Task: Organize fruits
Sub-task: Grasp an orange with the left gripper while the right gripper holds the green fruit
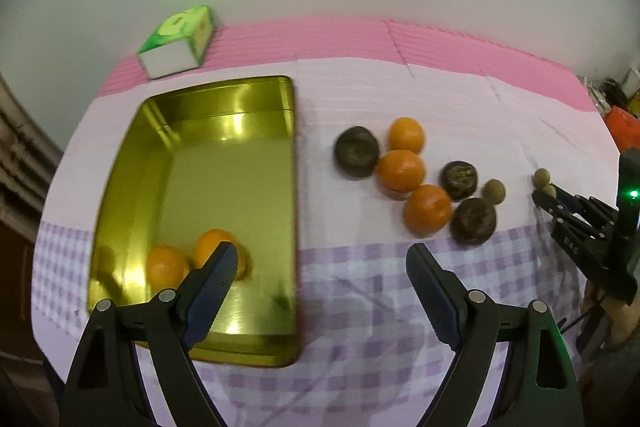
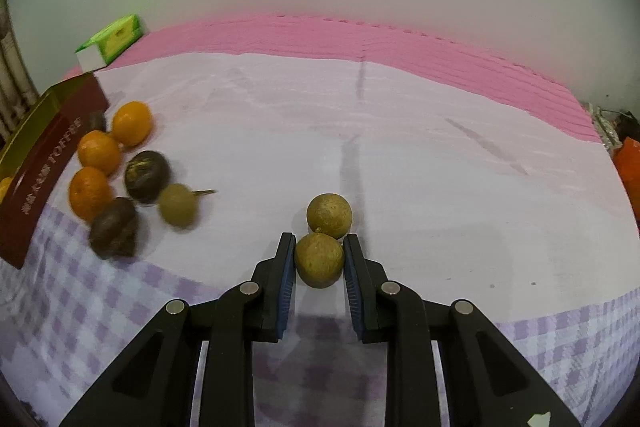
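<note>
A: So, fruit check. Right tongs (image 2: pixel 319 259) are clamped on a small round tan-brown fruit (image 2: pixel 319 259), rough matte skin, sitting on the surface (image 2: pixel 440 167) near the front checked edge of the cloth. A second tan fruit (image 2: pixel 329 215) touches it just behind.

B: Left tongs?

A: Left tongs (image 1: pixel 320 267) stand wide apart, nothing between them, hanging over the right rim of the gold tin (image 1: pixel 224 99).

B: Counts?

A: Loose on the cloth: three oranges (image 1: pixel 401 171) in a touching row, glossy bright skin. Three dark brown wrinkled fruits (image 1: pixel 357 152) around them. Three of the small tan ones in total, the third (image 2: pixel 177 205) with a short stem, just beside the dark ones, blurred.

B: Containers?

A: One gold tin, open, shiny inside, dark red outer wall with "TOFFEE" lettering in the right wrist view. Two oranges (image 1: pixel 167 267) in its near corner, side by side; the left pad covers part of one. Rest of the tin floor is bare metal.

B: Anything else on the surface?

A: Green and white box (image 1: pixel 178 41) at the far left, behind the tin, on the pink strip of cloth.
</note>
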Action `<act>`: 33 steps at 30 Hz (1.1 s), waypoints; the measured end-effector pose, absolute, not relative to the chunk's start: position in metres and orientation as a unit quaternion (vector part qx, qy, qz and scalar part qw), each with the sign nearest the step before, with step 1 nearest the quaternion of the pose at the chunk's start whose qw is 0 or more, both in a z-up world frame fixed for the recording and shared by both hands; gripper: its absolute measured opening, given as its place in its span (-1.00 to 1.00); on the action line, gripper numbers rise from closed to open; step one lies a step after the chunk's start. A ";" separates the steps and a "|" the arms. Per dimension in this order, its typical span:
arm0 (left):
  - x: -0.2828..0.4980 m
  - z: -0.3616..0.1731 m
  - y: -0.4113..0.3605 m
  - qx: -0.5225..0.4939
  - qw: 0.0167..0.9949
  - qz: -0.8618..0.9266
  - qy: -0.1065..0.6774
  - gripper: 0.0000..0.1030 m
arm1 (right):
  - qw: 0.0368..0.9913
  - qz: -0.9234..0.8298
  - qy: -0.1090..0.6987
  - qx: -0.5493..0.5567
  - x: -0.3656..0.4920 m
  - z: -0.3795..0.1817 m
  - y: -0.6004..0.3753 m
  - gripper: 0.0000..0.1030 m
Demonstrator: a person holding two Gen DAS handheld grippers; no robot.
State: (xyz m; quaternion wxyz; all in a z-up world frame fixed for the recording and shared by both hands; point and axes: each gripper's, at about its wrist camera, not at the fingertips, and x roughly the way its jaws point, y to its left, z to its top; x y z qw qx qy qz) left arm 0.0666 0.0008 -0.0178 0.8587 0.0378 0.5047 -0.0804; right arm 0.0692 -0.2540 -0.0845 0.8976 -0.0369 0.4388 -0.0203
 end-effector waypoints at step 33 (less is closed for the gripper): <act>0.117 -0.072 -0.074 0.021 0.820 -0.151 0.552 0.05 | 0.909 -0.033 0.416 -0.011 0.065 -0.086 -0.271 -0.56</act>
